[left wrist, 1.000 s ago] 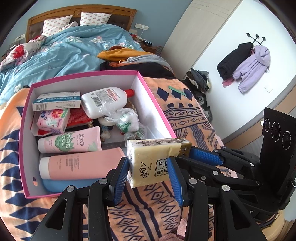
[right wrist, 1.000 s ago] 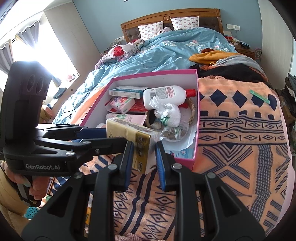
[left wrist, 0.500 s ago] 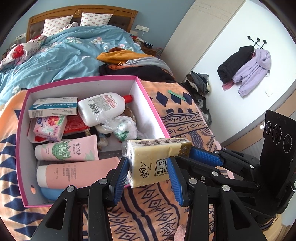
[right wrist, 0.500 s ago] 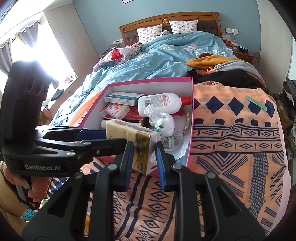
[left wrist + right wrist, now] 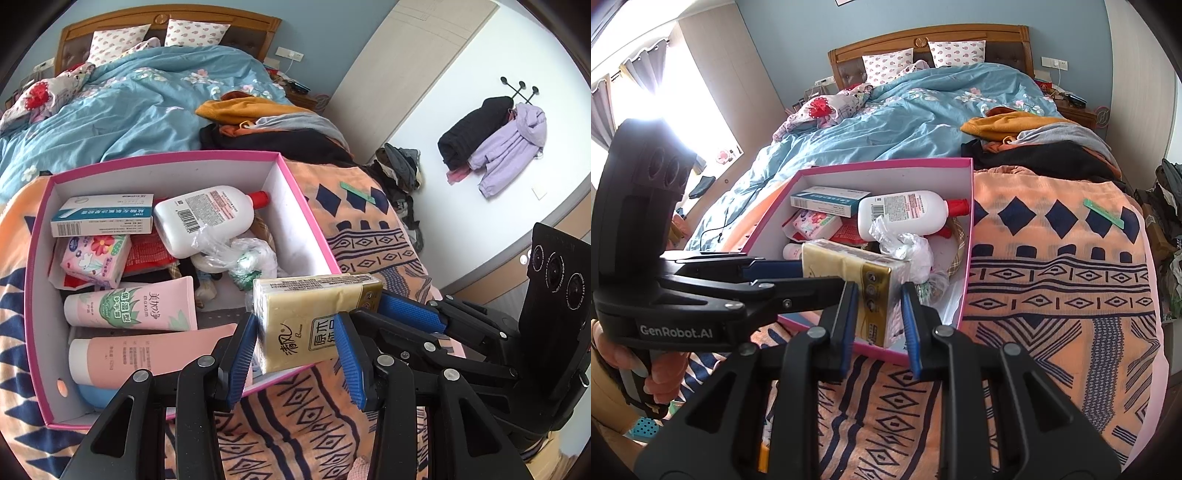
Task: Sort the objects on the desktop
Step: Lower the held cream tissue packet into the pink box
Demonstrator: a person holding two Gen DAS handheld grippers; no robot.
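A yellow tissue pack (image 5: 310, 321) hangs in the air over the near right corner of a pink-rimmed white box (image 5: 295, 184). My left gripper (image 5: 295, 343) is shut on one end of the pack. My right gripper (image 5: 879, 314) is shut on its other end (image 5: 875, 295). The two grippers meet at a right angle. The box holds a white lotion bottle with a red cap (image 5: 207, 218), a blue-white carton (image 5: 103, 214), two pink tubes (image 5: 129, 306), a floral tissue pack (image 5: 96, 258) and a crumpled plastic bag (image 5: 240, 258).
The box stands on an orange patterned blanket (image 5: 1052, 277) over the foot of a bed. A green strip (image 5: 1104, 208) lies on the blanket at the far right. Folded clothes (image 5: 1034, 144) lie behind the box. Coats hang on the wall (image 5: 491, 147).
Both grippers, with the tissue pack held between them, have drawn back a little from the box; the box shows farther away and more fully. The grip looks the same.
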